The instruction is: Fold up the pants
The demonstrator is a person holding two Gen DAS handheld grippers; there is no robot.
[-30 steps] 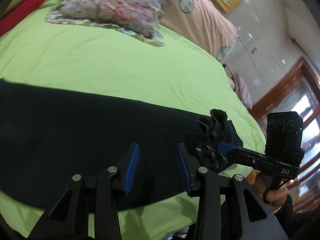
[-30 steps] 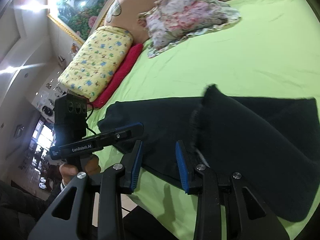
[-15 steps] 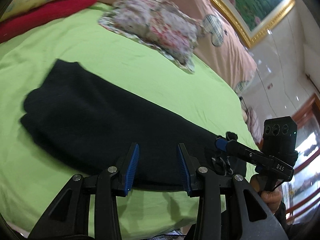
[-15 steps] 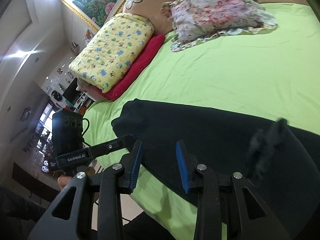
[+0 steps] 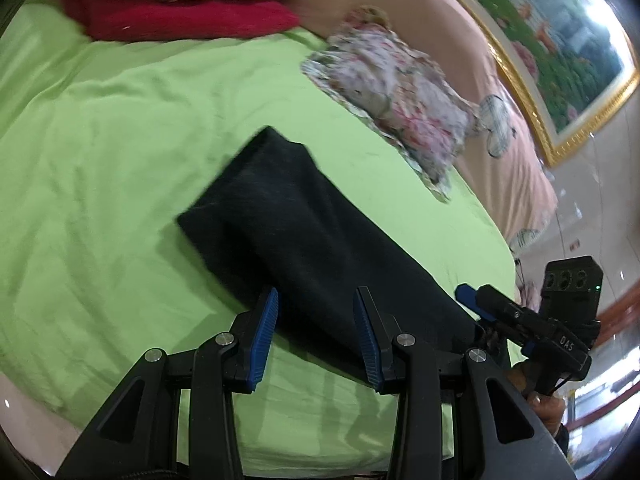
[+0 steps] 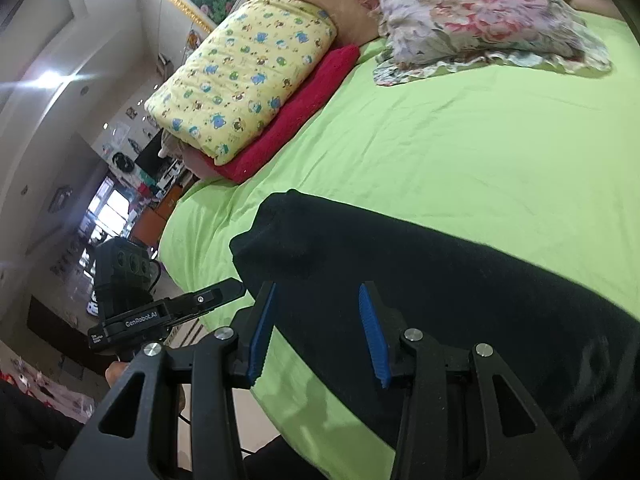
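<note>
A: So, how far along is the fold?

B: Partway, I'd judge. The pants (image 5: 320, 248) lie on the bed (image 5: 100, 160) as one long dark strip, doubled over itself, running along the near edge toward the pillow (image 5: 400, 108). Lengthwise they look folded; the strip itself has not yet been folded short.

A: Is anyone holding them?

B: No. The left tool (image 5: 316, 332) hangs over the near part of the strip with its blue pads apart and nothing pinched between them. The right tool (image 6: 316, 332) is also released: its jaws have just been opening, with cloth behind the gap but no pad pressing on it.

A: And where is the free end?

B: In the right view the strip's rounded end lies toward the bed's left edge, short of the red blanket (image 6: 300, 120) and the yellow quilt (image 6: 248, 68). The other end runs out of that frame on the right.

A: So what's left?

B: Probably bringing one end over the other, maybe twice, then smoothing. The cloth looks soft and thick, so the layers may slide when lifted.
</note>
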